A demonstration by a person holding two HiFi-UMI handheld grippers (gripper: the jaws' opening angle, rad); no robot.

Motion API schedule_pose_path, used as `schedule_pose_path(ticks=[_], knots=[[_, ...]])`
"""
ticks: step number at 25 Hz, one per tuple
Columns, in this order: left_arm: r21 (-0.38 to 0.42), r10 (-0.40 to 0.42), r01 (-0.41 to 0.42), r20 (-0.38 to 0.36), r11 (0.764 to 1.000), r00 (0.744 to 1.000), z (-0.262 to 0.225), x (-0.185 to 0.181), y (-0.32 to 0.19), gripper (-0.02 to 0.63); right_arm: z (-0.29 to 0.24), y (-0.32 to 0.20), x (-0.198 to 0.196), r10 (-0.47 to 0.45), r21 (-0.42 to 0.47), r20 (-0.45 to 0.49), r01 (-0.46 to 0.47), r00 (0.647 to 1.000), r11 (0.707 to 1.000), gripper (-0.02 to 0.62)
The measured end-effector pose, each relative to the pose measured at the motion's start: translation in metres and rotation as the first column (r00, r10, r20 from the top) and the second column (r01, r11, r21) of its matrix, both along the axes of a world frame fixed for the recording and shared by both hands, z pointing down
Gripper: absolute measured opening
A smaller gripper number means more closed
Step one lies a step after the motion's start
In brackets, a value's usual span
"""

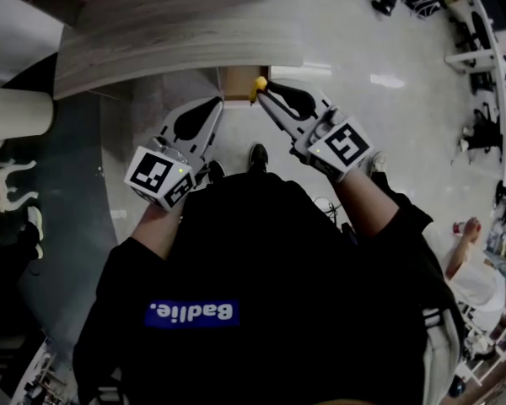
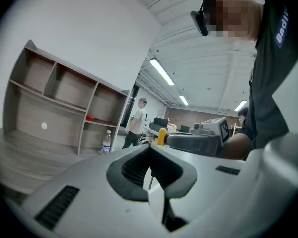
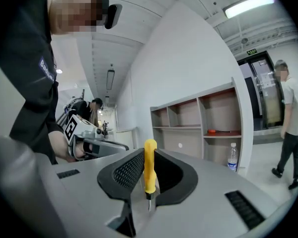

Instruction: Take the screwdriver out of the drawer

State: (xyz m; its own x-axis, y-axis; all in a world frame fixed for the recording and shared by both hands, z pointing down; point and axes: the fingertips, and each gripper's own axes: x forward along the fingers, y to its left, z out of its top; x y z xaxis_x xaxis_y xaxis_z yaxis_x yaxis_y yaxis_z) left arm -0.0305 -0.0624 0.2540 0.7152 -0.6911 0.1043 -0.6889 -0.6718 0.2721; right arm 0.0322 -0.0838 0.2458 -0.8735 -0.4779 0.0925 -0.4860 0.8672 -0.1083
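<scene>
From above, both my tools point toward twelve o'clock at the curved grey wood-grain desk (image 1: 177, 40). The small open brown wooden drawer (image 1: 239, 81) shows just under its near edge. My right tool (image 1: 263, 98) comes in from four o'clock, and the yellow-handled screwdriver (image 1: 259, 83) sits at its tips, over the drawer's right edge. My left tool (image 1: 217, 106) comes in from seven o'clock, its tips drawn together just left of the drawer. This view shows only a yellow spot of the screwdriver, not its shaft.

The left gripper view shows my left tool (image 2: 150, 150) closed tip to tip, with nothing gripped by its dark ribbed pads (image 2: 134, 167). At two o'clock of them lies the right tool (image 2: 170, 139), and the yellow handle (image 2: 162, 135) stands up above its jaws. A pale wooden shelf unit (image 2: 54, 103) fills nine o'clock, and a clear plastic water bottle (image 2: 106, 142) stands at its foot.

The right gripper view gives the grip itself. My right tool (image 3: 150, 155) stands partly open and is clamped on the screwdriver (image 3: 150, 175). The handle is upright between the pads (image 3: 124, 175), and the short metal shaft points to six o'clock. Only the pads touch the screwdriver, and it is clear of the drawer. The left tool (image 3: 121, 147) lies at nine o'clock, apart from it.
</scene>
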Motion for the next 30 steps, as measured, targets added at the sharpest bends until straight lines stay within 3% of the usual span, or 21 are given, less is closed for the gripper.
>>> schedule_pose_path(ticks=[9,30], knots=[[0.016,0.053,-0.053,-0.016,0.998,0.998,-0.033,0.013,-0.003,0.002,-0.031,0.006,0.008,0.036,-0.002,0.035,-0.036,0.999,0.999,0.084],[0.01,0.088,-0.088,-0.01,0.996,0.996,-0.031,0.027,0.006,0.002,-0.031,0.011,0.014,0.062,-0.017,0.046,-0.061,0.997,0.998,0.083]])
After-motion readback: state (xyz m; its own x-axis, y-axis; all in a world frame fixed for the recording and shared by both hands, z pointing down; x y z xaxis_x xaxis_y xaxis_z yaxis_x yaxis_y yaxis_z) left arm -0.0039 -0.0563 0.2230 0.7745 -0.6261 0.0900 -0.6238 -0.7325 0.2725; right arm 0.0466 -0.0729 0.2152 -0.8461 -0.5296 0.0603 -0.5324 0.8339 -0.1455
